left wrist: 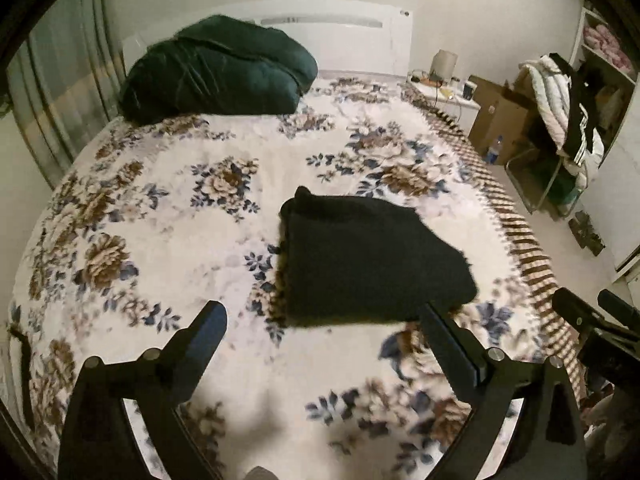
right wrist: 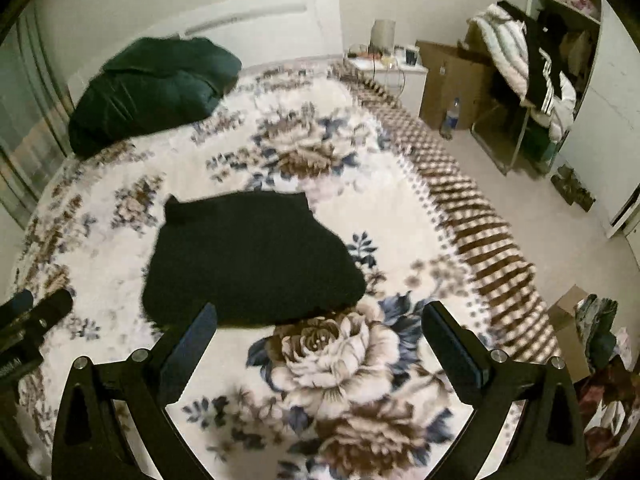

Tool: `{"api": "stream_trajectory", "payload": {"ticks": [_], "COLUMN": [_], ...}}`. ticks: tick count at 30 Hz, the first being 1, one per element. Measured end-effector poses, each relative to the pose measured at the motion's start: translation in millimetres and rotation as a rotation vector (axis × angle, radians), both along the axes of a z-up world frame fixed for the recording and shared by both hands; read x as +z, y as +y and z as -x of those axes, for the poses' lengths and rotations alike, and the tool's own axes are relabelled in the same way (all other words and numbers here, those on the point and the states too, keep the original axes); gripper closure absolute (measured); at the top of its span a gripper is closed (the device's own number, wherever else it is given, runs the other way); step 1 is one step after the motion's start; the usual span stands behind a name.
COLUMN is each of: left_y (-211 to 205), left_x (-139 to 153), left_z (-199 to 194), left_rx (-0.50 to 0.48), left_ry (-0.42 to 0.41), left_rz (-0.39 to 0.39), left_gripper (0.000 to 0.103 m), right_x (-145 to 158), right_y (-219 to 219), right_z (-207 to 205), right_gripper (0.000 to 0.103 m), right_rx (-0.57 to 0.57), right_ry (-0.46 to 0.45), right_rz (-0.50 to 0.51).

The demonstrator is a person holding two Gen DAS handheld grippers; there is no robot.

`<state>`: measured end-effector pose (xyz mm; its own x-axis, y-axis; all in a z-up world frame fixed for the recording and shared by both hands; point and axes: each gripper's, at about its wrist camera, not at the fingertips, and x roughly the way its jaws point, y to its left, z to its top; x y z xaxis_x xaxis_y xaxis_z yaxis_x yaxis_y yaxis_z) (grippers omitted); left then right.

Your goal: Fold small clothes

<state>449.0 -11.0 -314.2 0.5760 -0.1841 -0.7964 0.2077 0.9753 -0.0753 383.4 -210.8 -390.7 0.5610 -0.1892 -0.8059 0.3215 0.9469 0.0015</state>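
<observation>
A black folded garment (left wrist: 368,260) lies flat on the floral bedspread (left wrist: 168,216), a rough rectangle with one small corner sticking up at its far left. It also shows in the right wrist view (right wrist: 252,260). My left gripper (left wrist: 324,316) is open and empty, held just above the bed at the garment's near edge. My right gripper (right wrist: 320,320) is open and empty, near the garment's near right edge. The right gripper shows at the right edge of the left wrist view (left wrist: 592,316). The left gripper shows at the left edge of the right wrist view (right wrist: 36,312).
A dark green bundled duvet (left wrist: 216,68) lies at the head of the bed by the white headboard (left wrist: 344,36). The bed's striped right edge (left wrist: 520,236) drops to the floor. Beyond it stand a nightstand (left wrist: 448,100), cardboard boxes (left wrist: 500,116) and a chair heaped with clothes (left wrist: 560,104).
</observation>
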Motion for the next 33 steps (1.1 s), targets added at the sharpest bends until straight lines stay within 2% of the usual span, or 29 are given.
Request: {"api": "stream_trajectory", "payload": {"ticks": [5, 12, 19, 27, 33], "left_y": [6, 4, -1, -3, 5], "left_x": [60, 142, 196, 224, 232], "left_z": [53, 151, 234, 287, 301], "left_rx": [0.034, 0.071, 0.084, 0.081, 0.091], "left_ry": [-0.043, -0.128, -0.171, -0.193, -0.198], "left_rz": [0.009, 0.007, 0.009, 0.002, 0.002], "left_gripper": [0.004, 0.004, 0.004, 0.004, 0.004], "right_x": [73, 170, 252, 307, 331], "right_y": [7, 22, 32, 46, 47], "right_z": [60, 153, 251, 340, 375], "right_gripper": [0.000, 0.000, 0.000, 0.000, 0.000], "right_rx": [0.030, 0.087, 0.133, 0.170, 0.159], "right_ry": [-0.044, -0.123, -0.186, -0.213, -0.226], "right_rz": [0.015, 0.041, 0.024, 0.034, 0.044]}}
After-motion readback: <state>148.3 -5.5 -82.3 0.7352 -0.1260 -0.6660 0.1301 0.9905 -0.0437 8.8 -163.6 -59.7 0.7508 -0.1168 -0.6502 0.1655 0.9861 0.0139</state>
